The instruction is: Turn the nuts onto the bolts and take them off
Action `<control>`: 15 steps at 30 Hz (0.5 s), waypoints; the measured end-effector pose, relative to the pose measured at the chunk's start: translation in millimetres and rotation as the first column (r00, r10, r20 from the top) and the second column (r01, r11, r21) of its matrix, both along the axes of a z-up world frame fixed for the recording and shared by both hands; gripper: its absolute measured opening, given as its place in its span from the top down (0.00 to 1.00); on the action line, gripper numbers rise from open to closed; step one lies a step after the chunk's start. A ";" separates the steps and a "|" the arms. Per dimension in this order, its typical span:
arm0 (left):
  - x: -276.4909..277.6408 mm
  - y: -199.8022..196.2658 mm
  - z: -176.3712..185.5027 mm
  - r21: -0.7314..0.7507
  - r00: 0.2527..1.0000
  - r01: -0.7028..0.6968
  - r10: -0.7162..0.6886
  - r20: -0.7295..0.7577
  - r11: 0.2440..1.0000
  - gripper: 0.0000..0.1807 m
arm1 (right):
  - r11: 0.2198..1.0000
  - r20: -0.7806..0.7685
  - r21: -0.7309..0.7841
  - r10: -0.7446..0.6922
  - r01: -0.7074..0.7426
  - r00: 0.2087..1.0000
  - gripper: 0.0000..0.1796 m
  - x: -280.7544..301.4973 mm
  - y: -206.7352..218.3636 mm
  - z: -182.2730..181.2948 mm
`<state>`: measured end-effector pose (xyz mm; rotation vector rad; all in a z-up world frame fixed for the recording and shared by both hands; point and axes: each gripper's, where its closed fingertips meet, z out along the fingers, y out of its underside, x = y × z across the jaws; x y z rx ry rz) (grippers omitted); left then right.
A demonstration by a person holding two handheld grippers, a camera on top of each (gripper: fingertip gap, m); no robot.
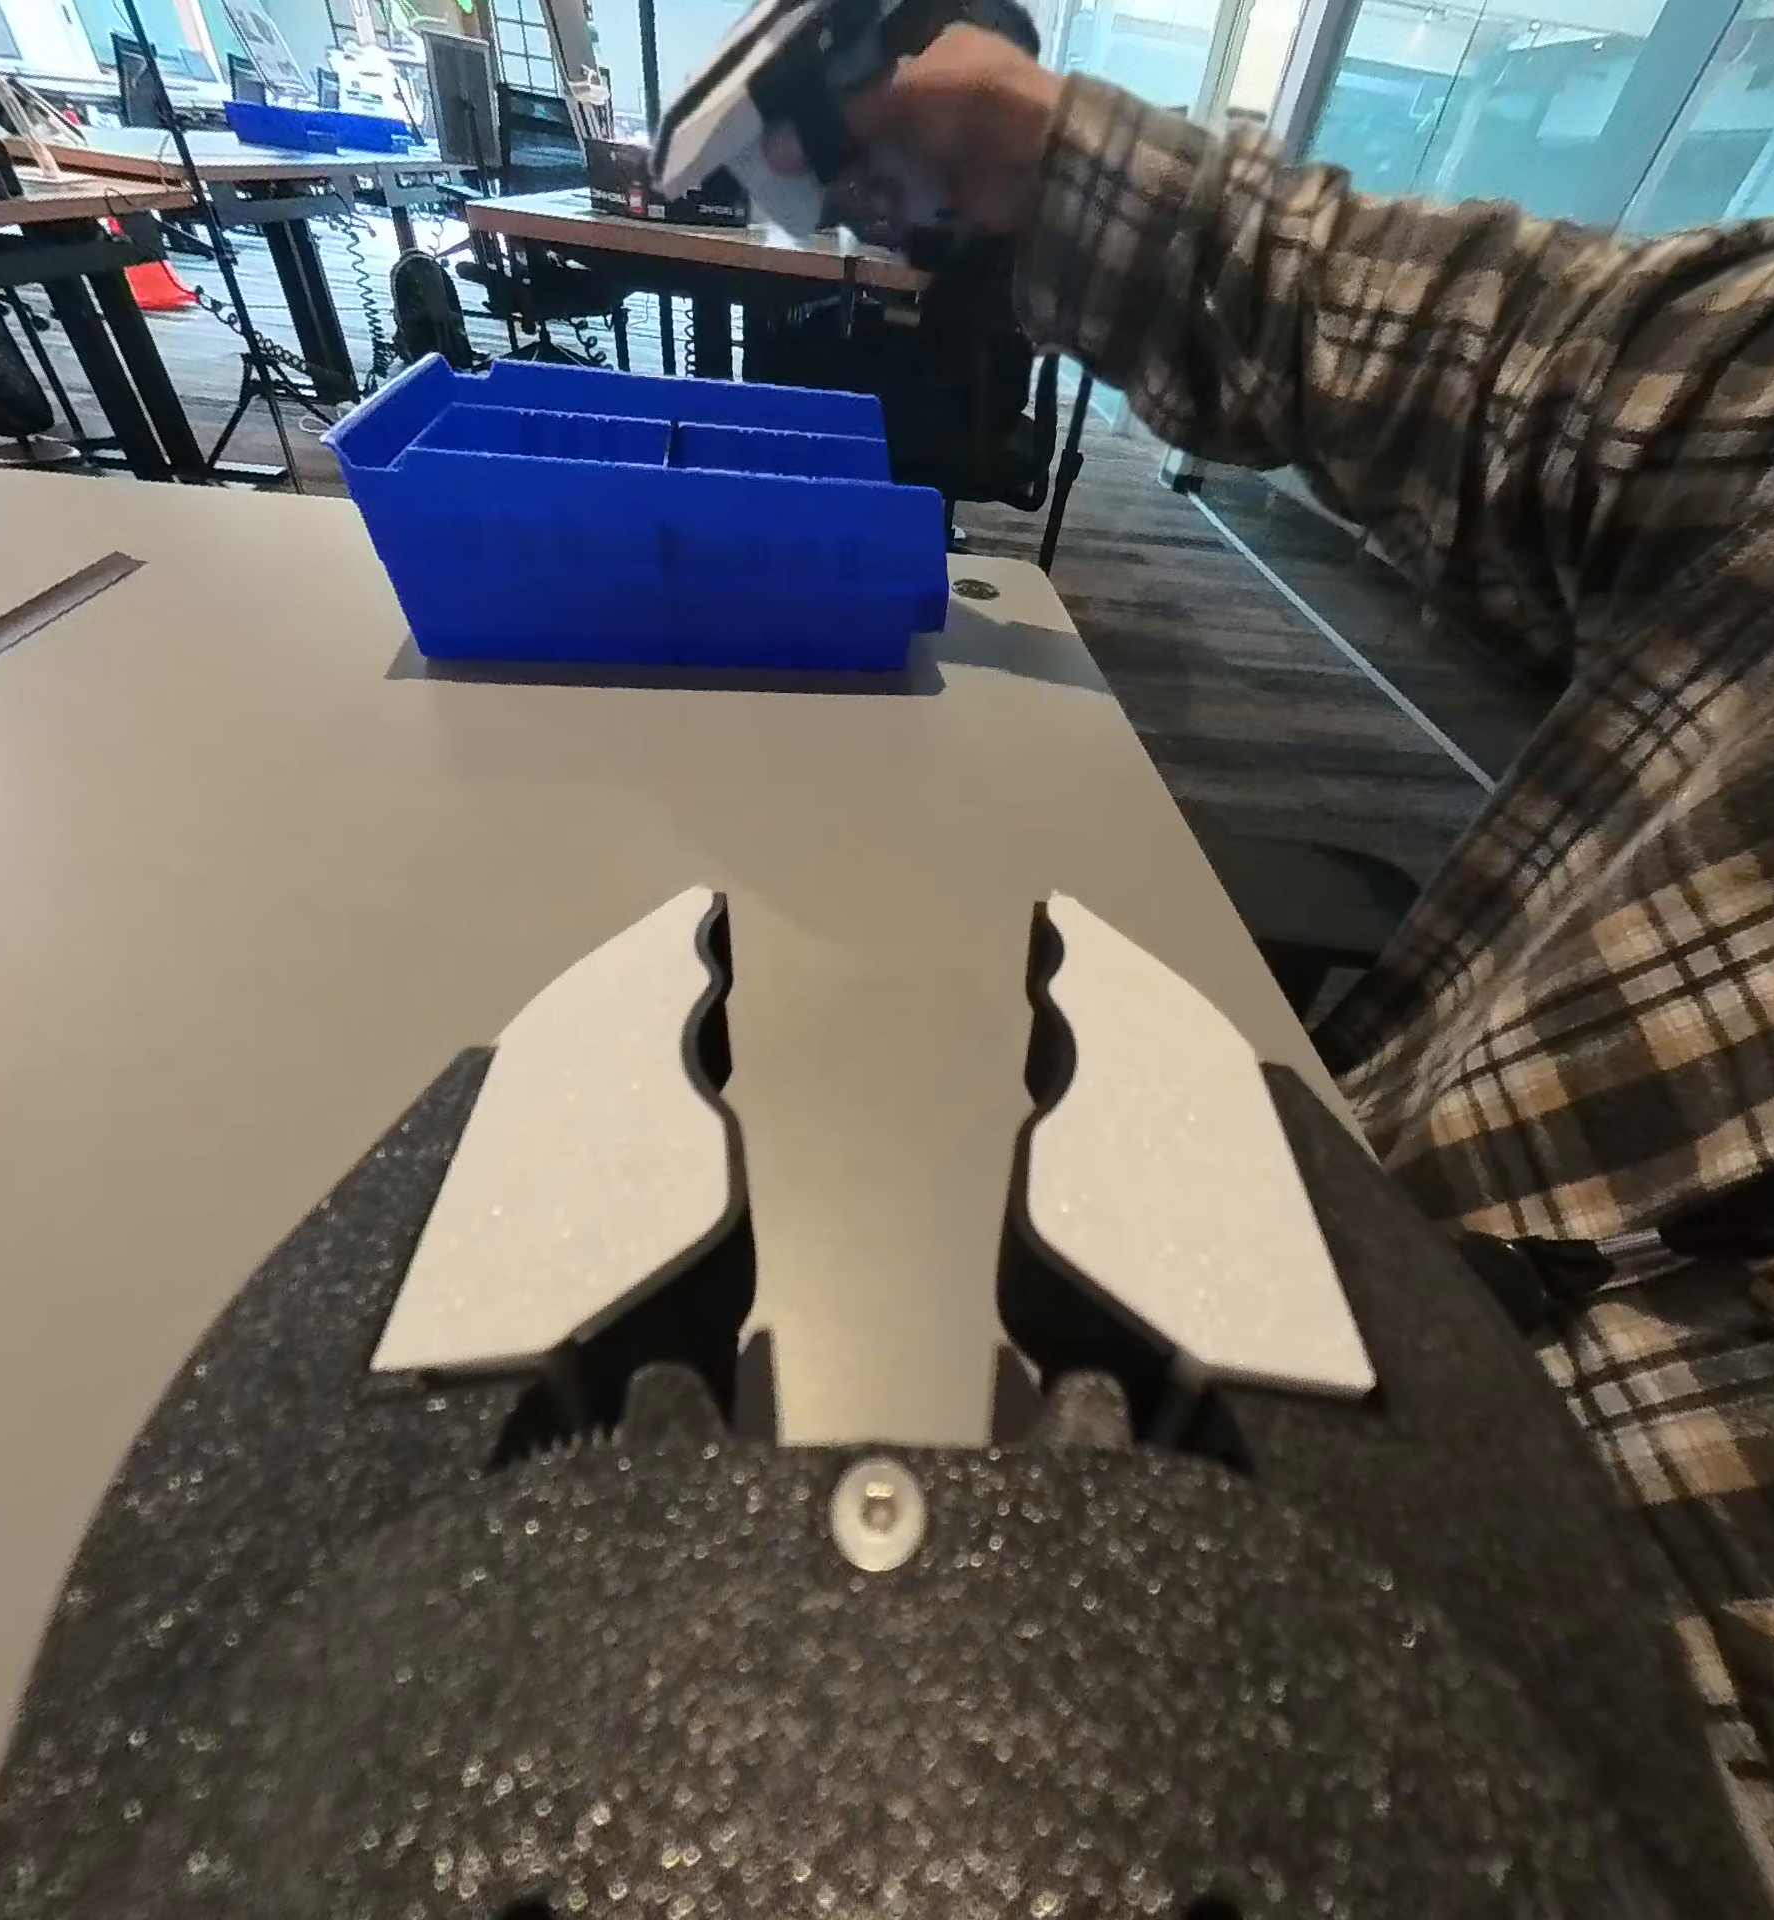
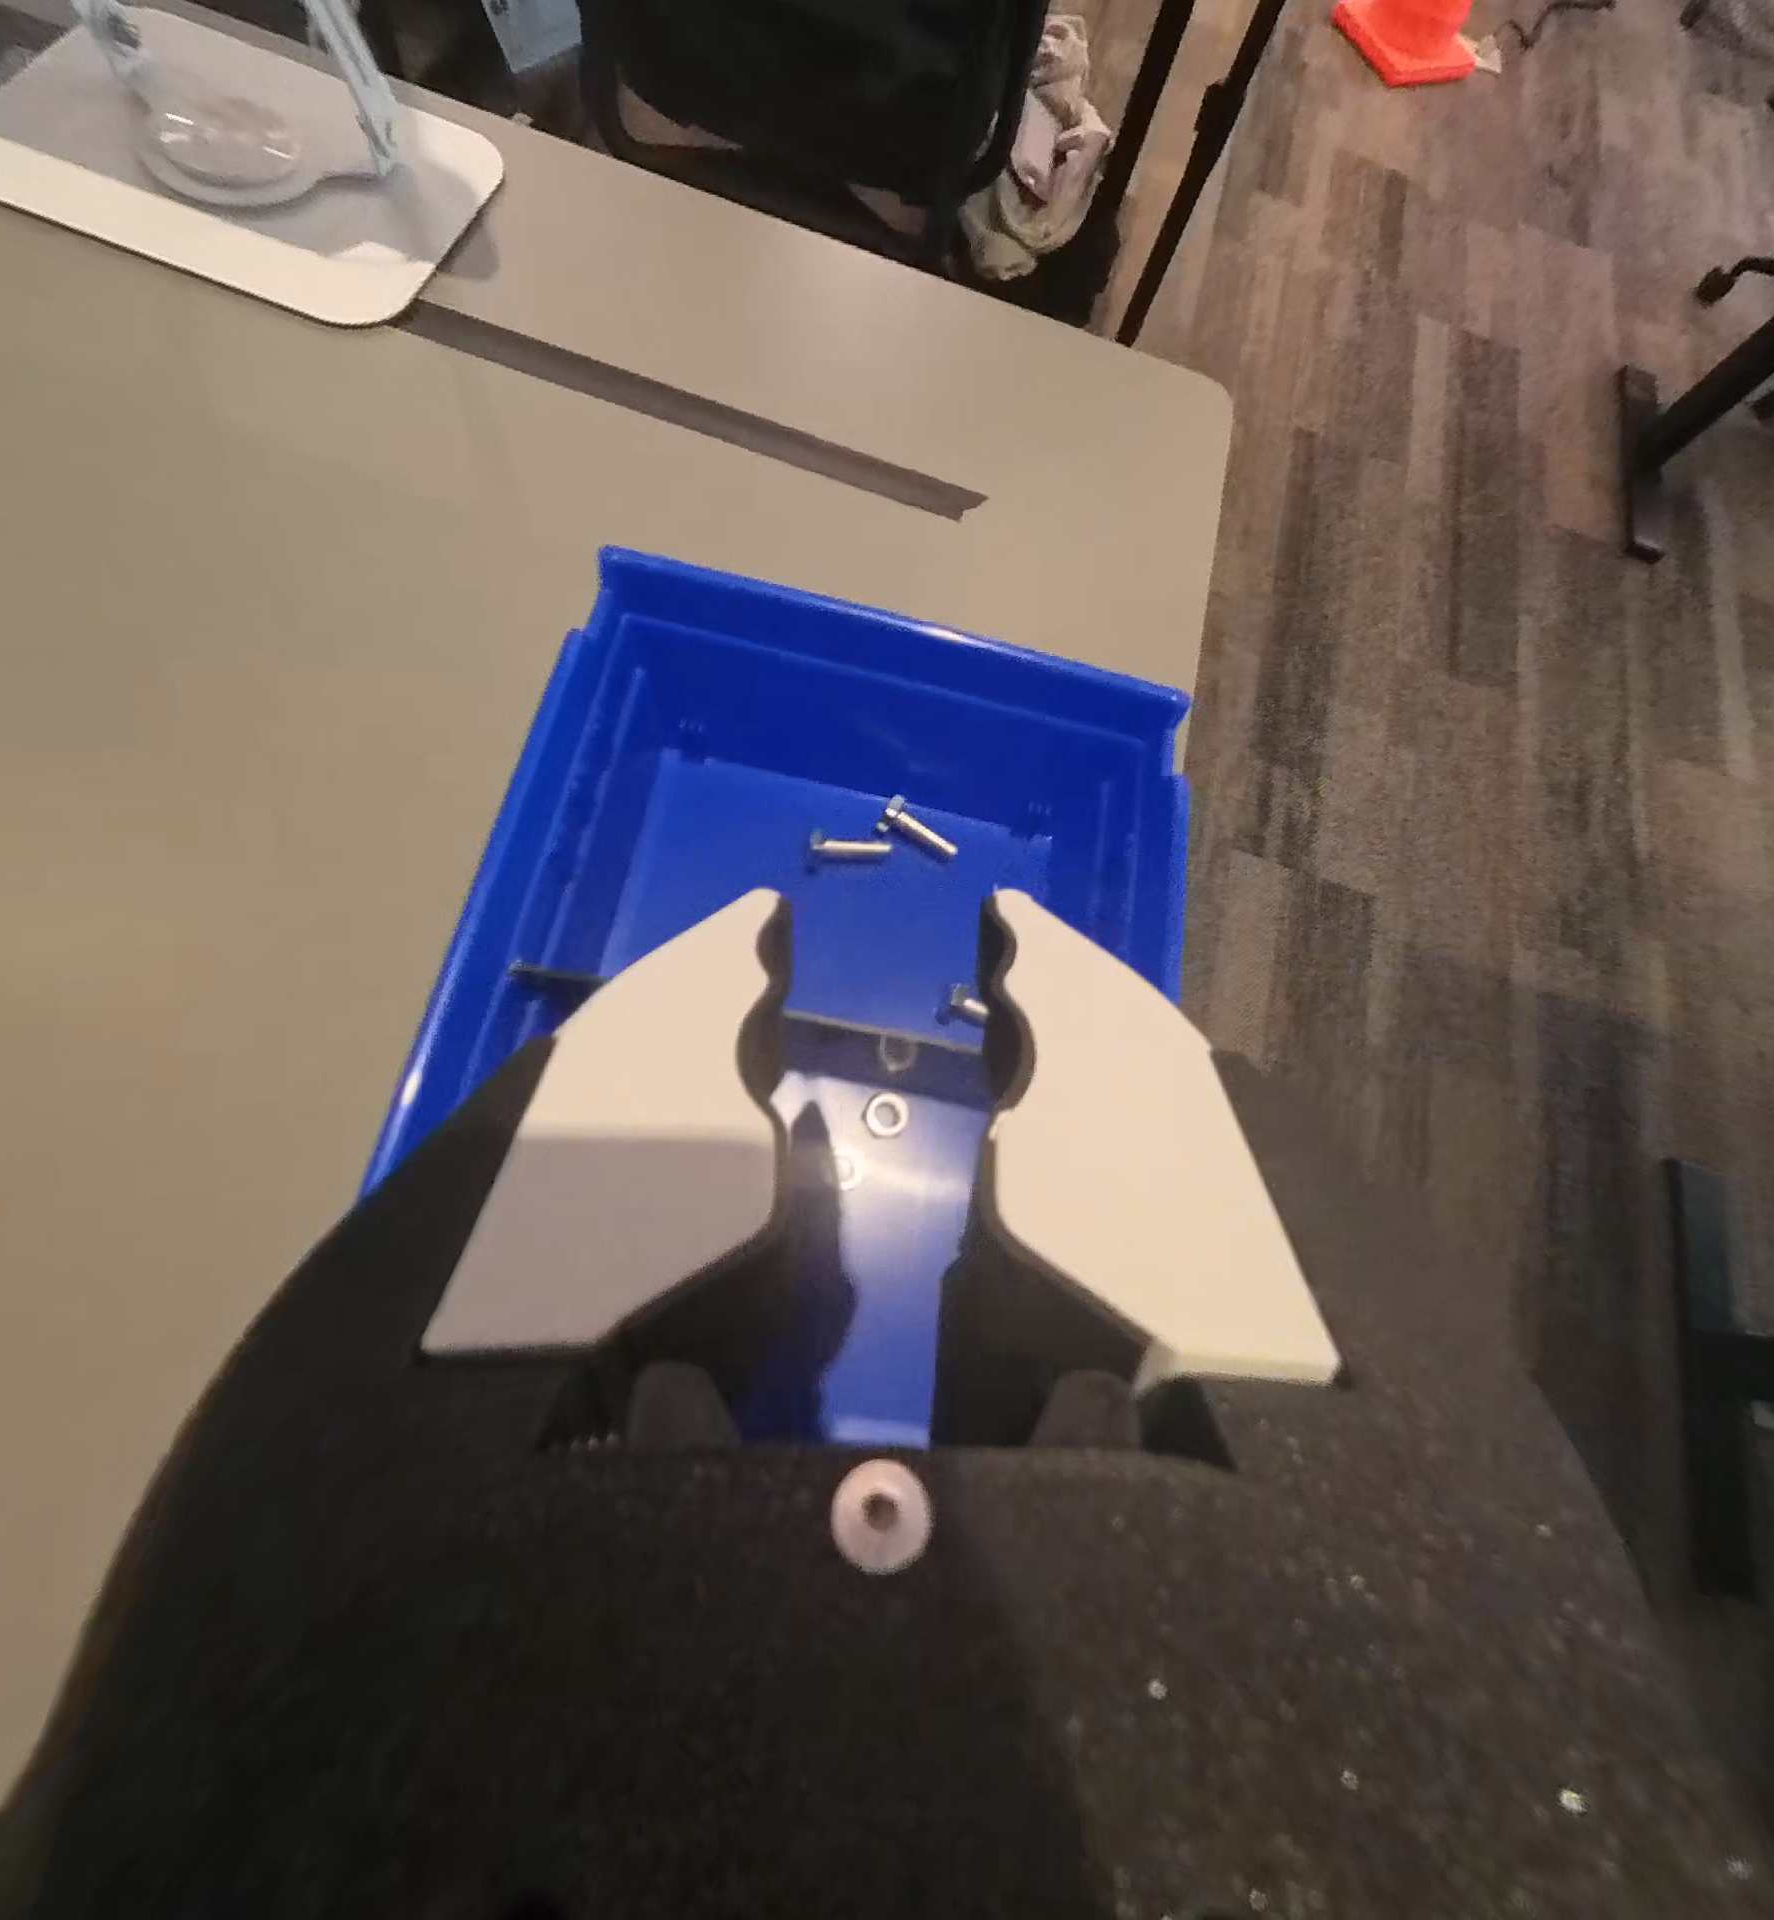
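Observation:
A blue divided bin [image 2: 862, 665] stands near the grey table's right edge; it also shows in the left wrist view [image 1: 644, 540]. Its far compartment holds two loose silver bolts [image 2: 878, 836] and a third bolt [image 2: 964, 1003] by the divider. Silver nuts [image 2: 885, 1114] lie in the near compartment. My right gripper [image 2: 885, 914] hovers above the bin, open and empty; in the left wrist view it [image 1: 727, 135] is held high above the bin by a hand in a plaid sleeve. My left gripper [image 1: 878, 904] is open and empty, low over the bare table in front of the bin.
The grey table [image 1: 239, 831] has a dark slot [image 2: 696, 416] across it. A white tray [image 2: 228, 218] with a clear stand sits at the far left. The table's right edge drops to wood-look floor [image 2: 1485, 727]. An orange cone [image 2: 1402, 42] stands on the floor. Left tips to right tips: about 45 cm.

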<state>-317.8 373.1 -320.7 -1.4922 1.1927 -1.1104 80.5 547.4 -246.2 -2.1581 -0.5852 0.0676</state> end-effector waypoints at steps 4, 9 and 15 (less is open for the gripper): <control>-1.4 0.0 1.7 0.005 1.000 -0.004 0.004 0.004 1.000 0.70 | 0.998 -0.034 0.025 0.055 -0.054 0.998 0.79 -26.2 -36.9 8.0; -2.6 2.6 2.8 -0.002 1.000 -0.013 0.013 0.014 1.000 0.71 | 0.956 -0.128 0.192 0.248 -0.221 0.960 0.76 -112.5 -94.8 11.8; -8.8 8.8 7.9 0.011 0.998 -0.061 0.061 0.016 0.998 0.71 | 0.841 -0.231 0.379 0.490 -0.386 0.840 0.76 -220.0 -122.3 -34.8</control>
